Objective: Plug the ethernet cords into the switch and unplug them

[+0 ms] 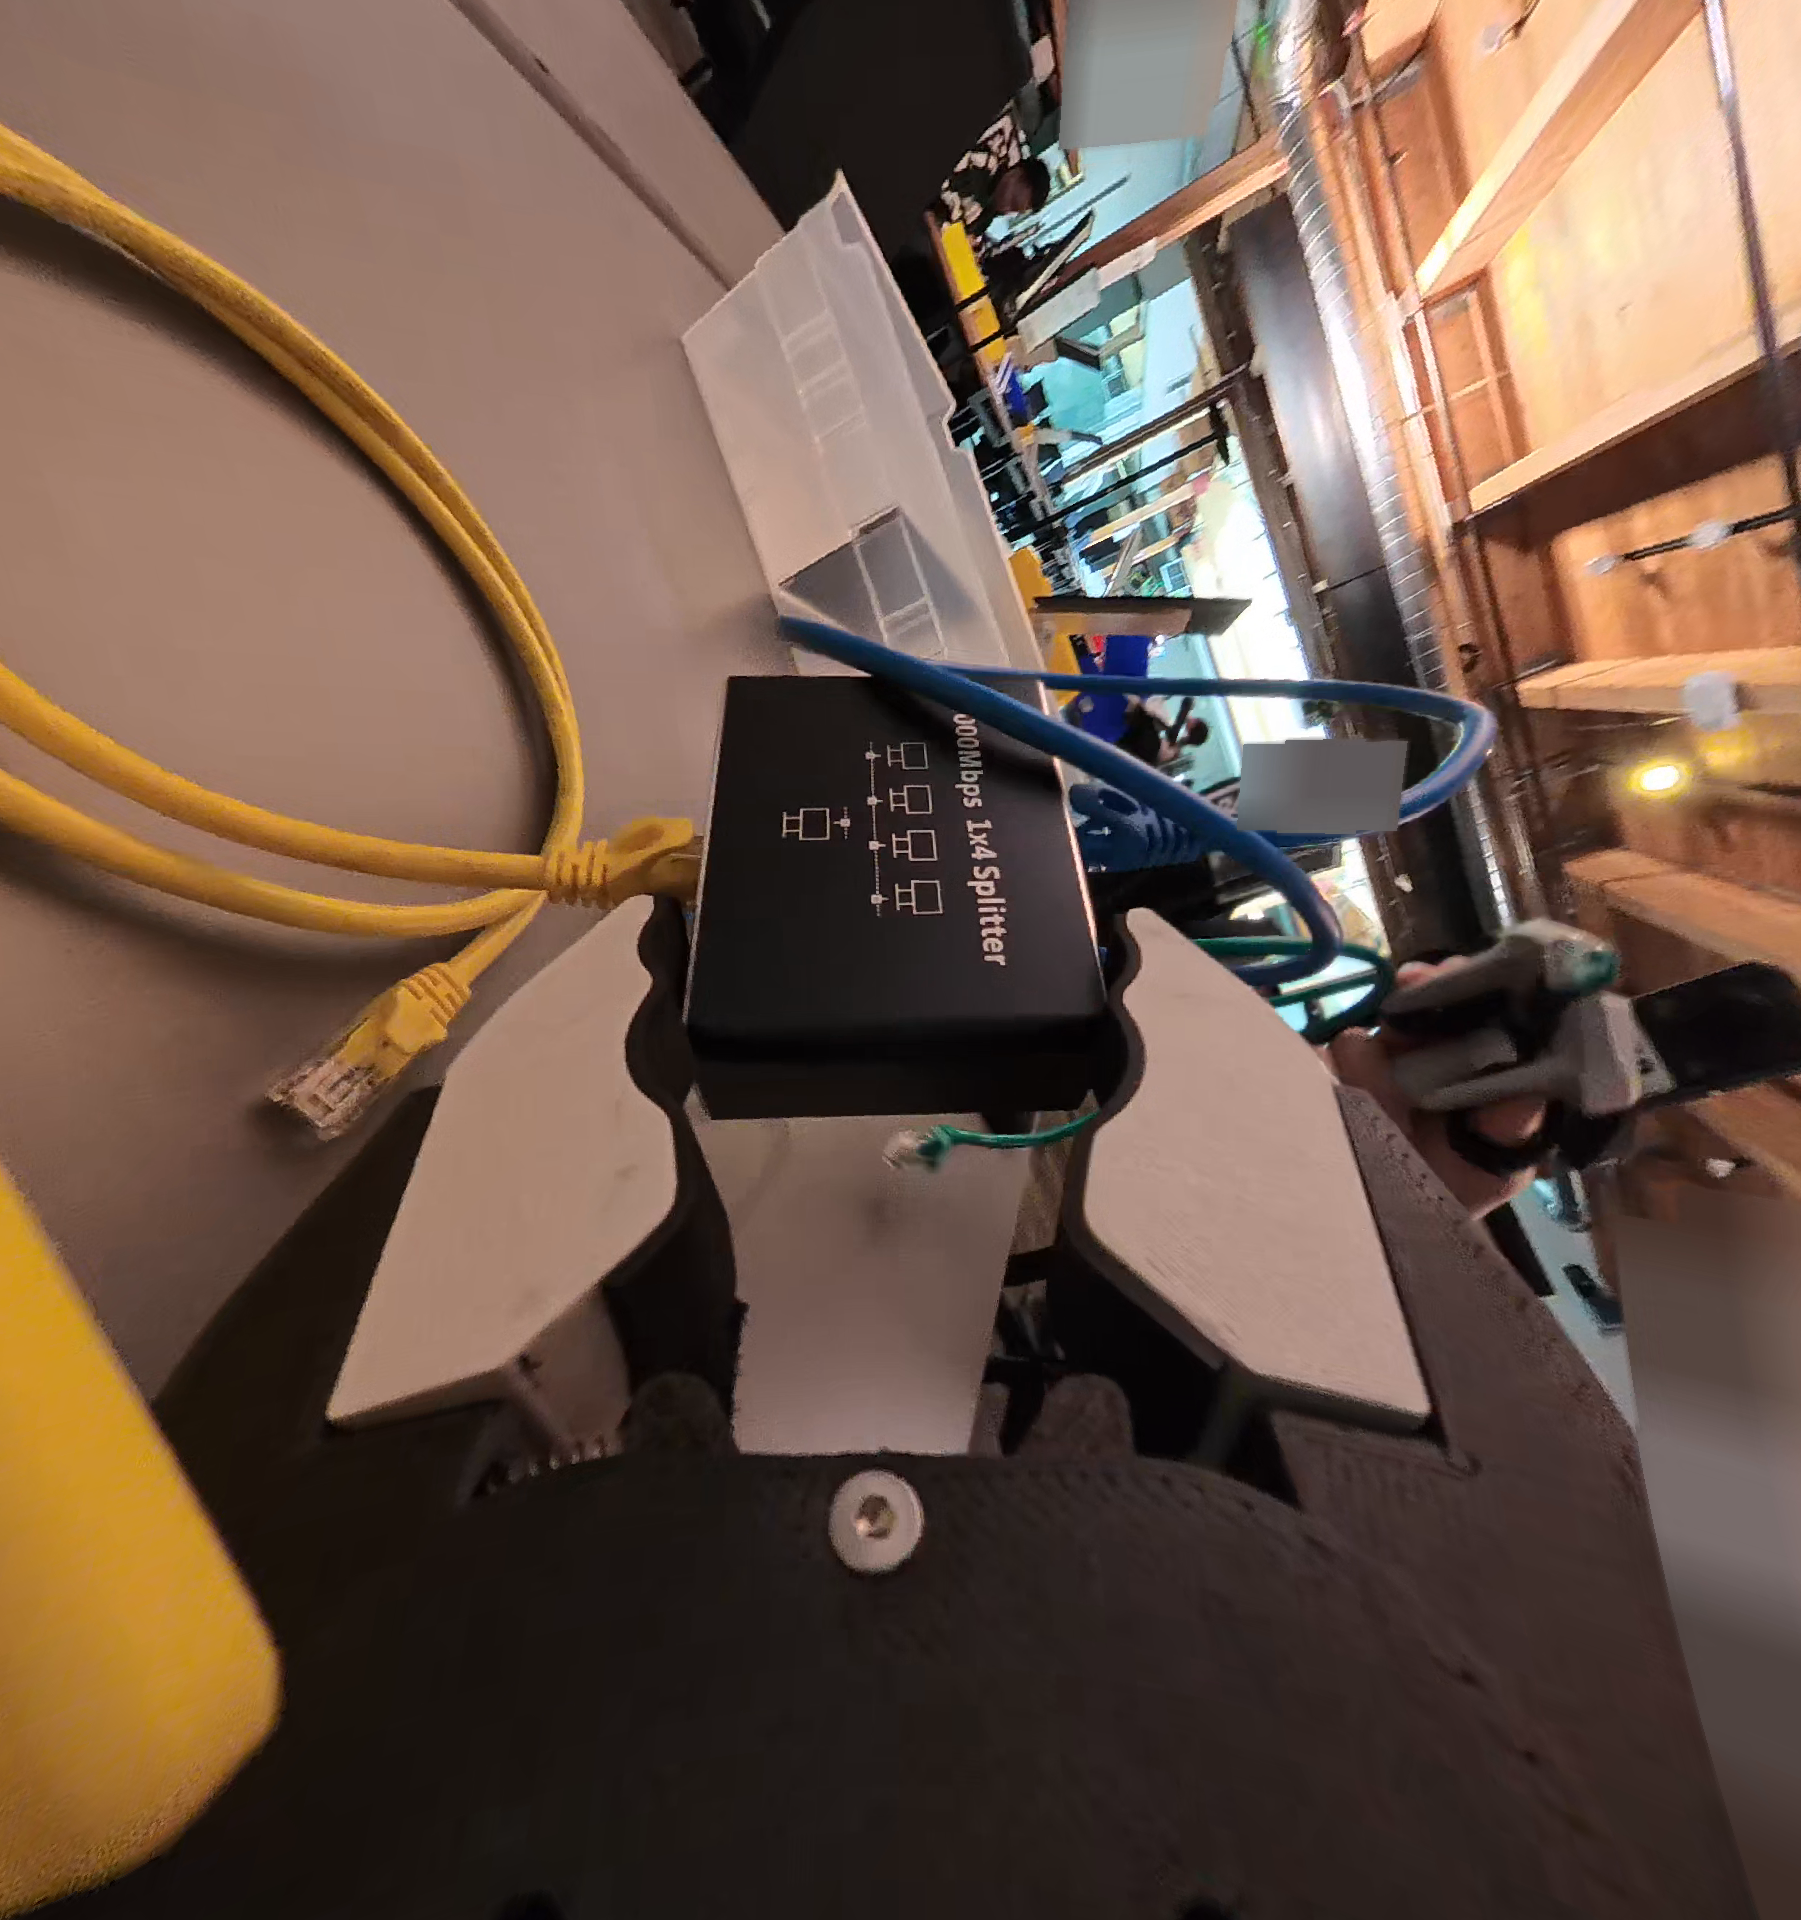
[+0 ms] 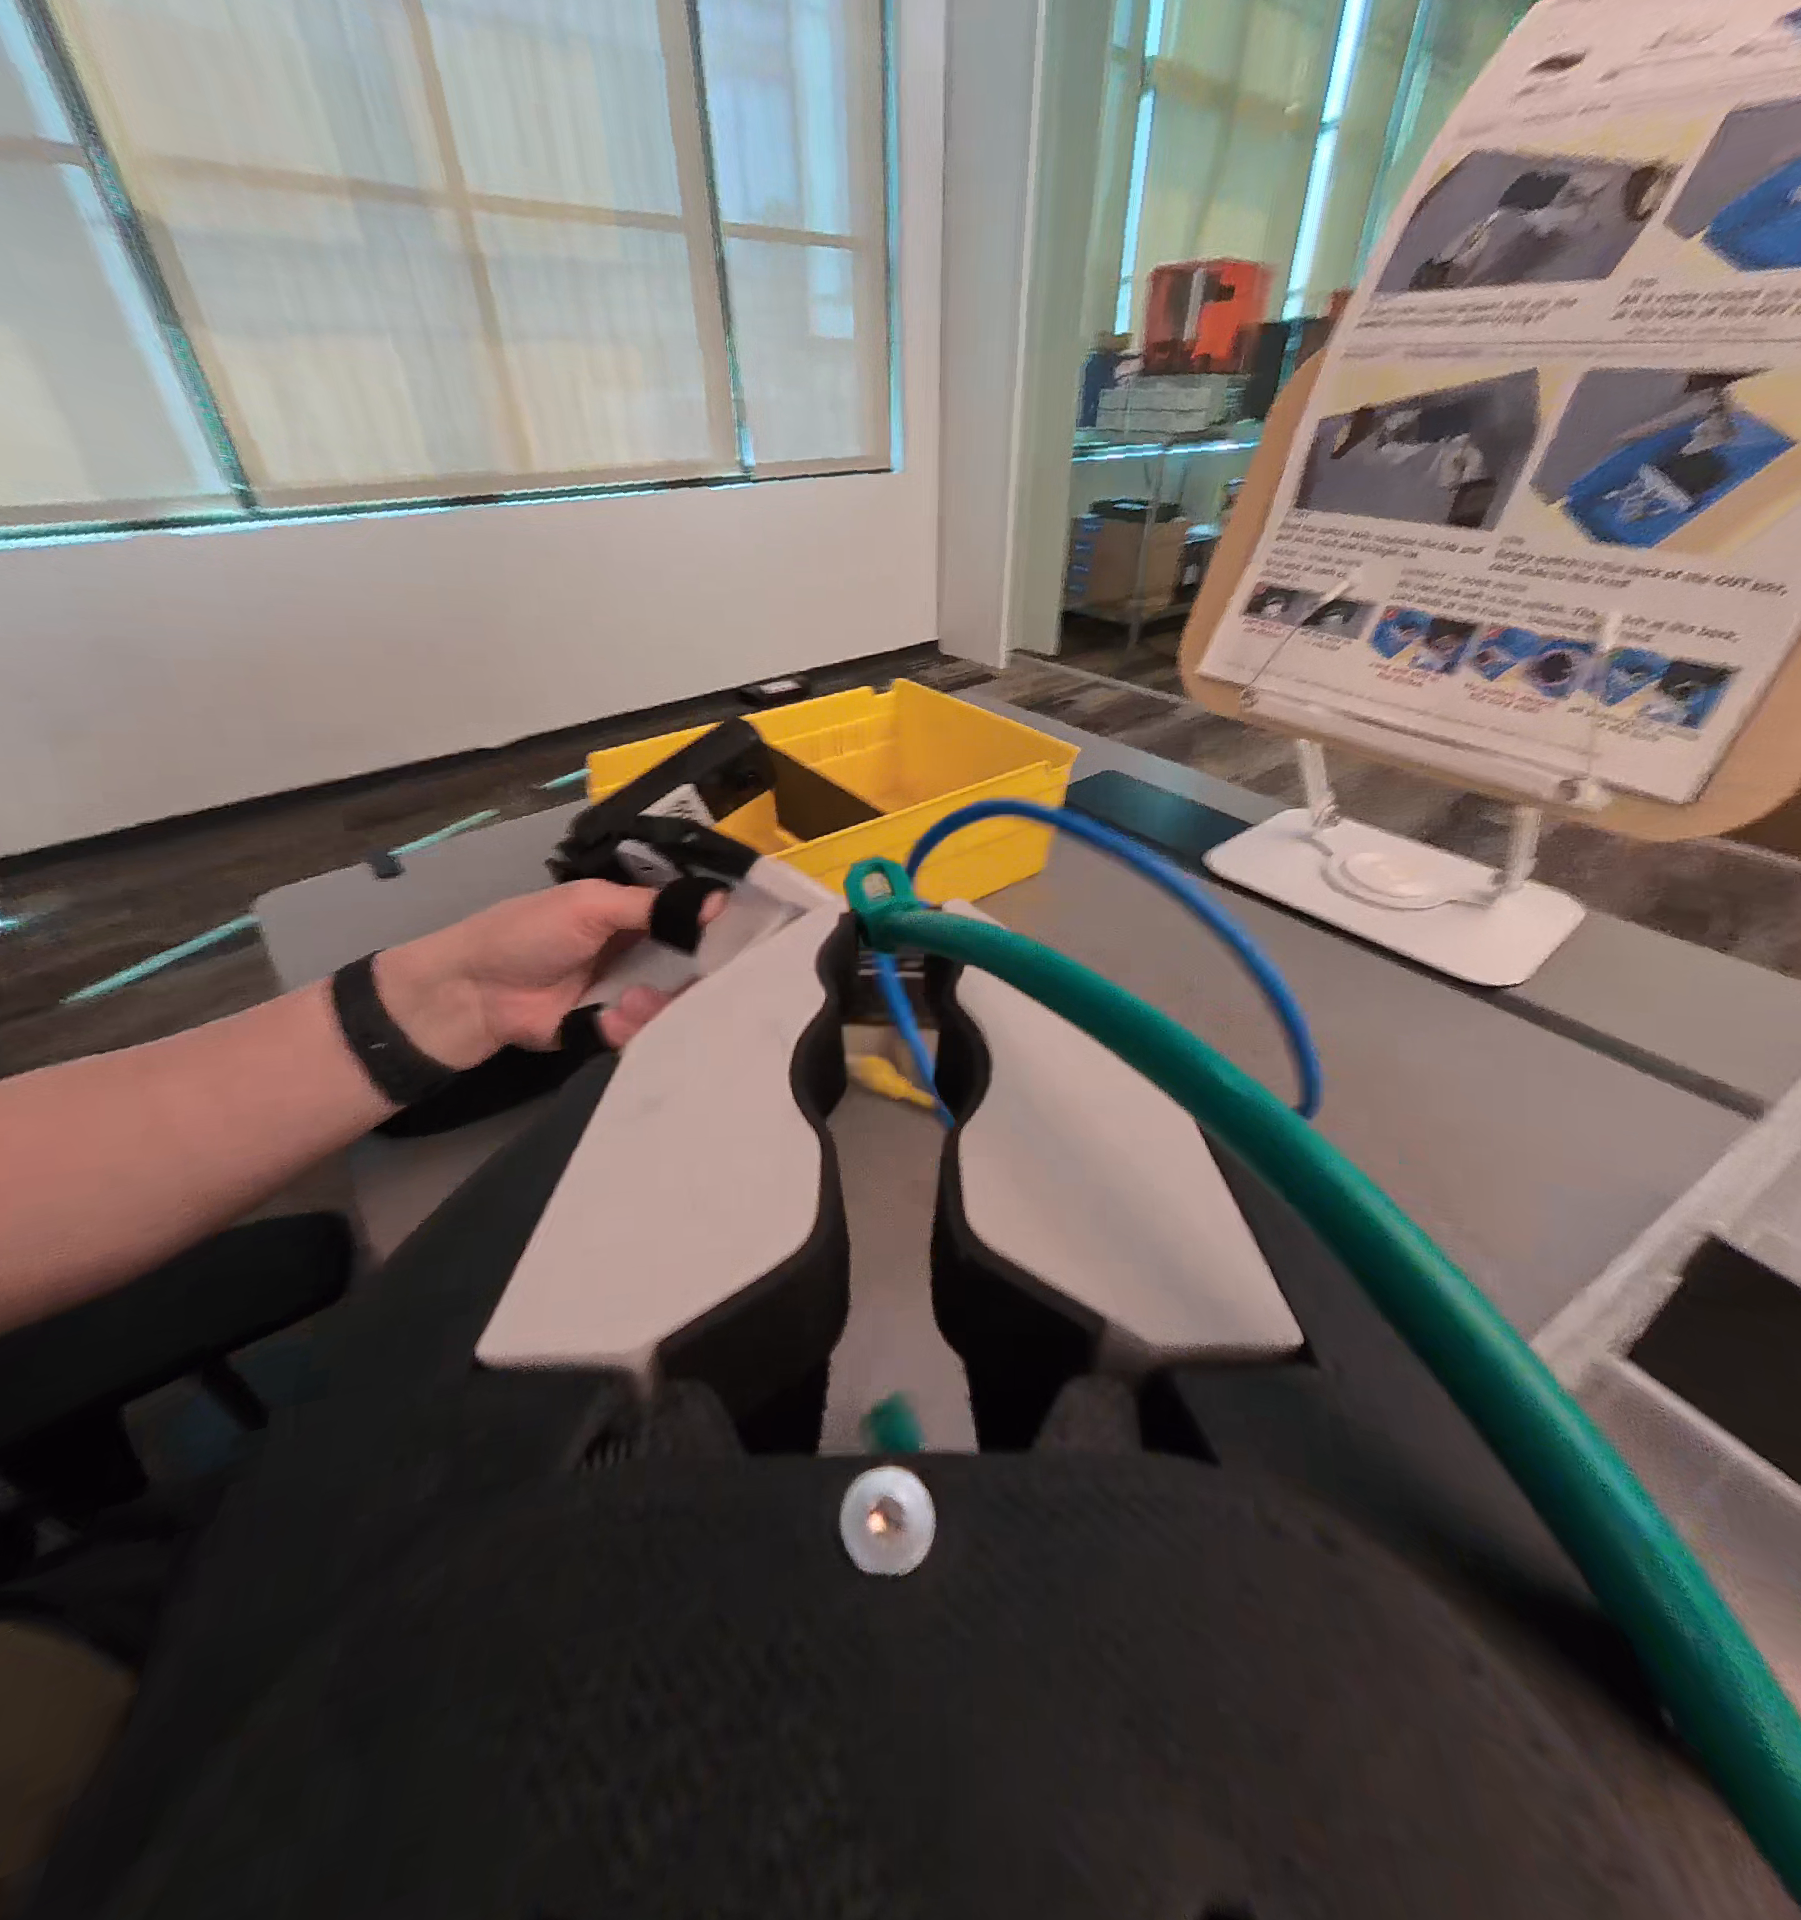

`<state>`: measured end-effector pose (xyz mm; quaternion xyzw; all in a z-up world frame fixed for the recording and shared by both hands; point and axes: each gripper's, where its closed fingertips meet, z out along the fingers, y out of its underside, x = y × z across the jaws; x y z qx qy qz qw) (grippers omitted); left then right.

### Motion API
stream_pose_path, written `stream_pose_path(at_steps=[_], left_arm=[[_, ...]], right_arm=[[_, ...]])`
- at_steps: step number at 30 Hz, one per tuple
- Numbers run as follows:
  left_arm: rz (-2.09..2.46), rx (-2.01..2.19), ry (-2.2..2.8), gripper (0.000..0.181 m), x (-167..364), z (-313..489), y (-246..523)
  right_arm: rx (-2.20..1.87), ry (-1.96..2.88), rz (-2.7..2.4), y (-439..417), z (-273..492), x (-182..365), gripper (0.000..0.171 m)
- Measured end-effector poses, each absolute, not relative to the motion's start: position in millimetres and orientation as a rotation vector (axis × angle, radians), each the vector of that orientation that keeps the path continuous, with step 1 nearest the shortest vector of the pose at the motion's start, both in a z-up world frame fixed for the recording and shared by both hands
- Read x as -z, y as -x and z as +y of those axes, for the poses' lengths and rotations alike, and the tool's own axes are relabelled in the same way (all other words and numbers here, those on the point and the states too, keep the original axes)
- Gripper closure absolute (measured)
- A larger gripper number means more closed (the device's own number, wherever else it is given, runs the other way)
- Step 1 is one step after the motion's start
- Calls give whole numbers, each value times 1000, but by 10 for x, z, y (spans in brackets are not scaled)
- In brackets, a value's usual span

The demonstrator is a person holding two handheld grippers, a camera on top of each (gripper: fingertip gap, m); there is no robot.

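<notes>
In the left wrist view my left gripper [image 1: 896,997] is shut on a black switch [image 1: 875,862] and holds it by its two sides. A yellow cord [image 1: 626,862] is plugged into its left side, and the cord's other plug [image 1: 356,1060] lies loose on the grey table. A blue cord [image 1: 1135,831] is plugged into its right side. In the right wrist view my right gripper [image 2: 891,956] is shut on the plug end of a green cord [image 2: 1239,1132] close to the switch. I cannot tell whether that plug sits in a port. The green cord's other end [image 1: 911,1148] hangs loose.
A clear plastic bin [image 1: 844,416] stands behind the switch. A yellow bin [image 2: 937,769] sits at the table's far side. An instruction board on a white stand [image 2: 1395,883] is at the right, with a white bin [image 2: 1706,1299] nearer. A person's hand [image 2: 501,977] holds the left gripper.
</notes>
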<state>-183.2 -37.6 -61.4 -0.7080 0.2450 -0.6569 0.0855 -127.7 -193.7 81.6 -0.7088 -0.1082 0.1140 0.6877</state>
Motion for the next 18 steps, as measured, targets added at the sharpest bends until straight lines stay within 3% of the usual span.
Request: stream_pose_path(at_steps=[5, 13, 18], left_arm=[[606, 2074, 2062, 105, 467, -285, 1793], [542, 2088, 1943, 106, 126, -238, 1716], [527, 2099, 1933, 106, 70, -255, 1696]], right_arm=[[-296, 1554, -312, 1670, -2167, -765, 158], [-177, 1703, -296, 1957, -1369, -54, 158], [-164, 1709, -316, 1980, -1121, 37, 158]])
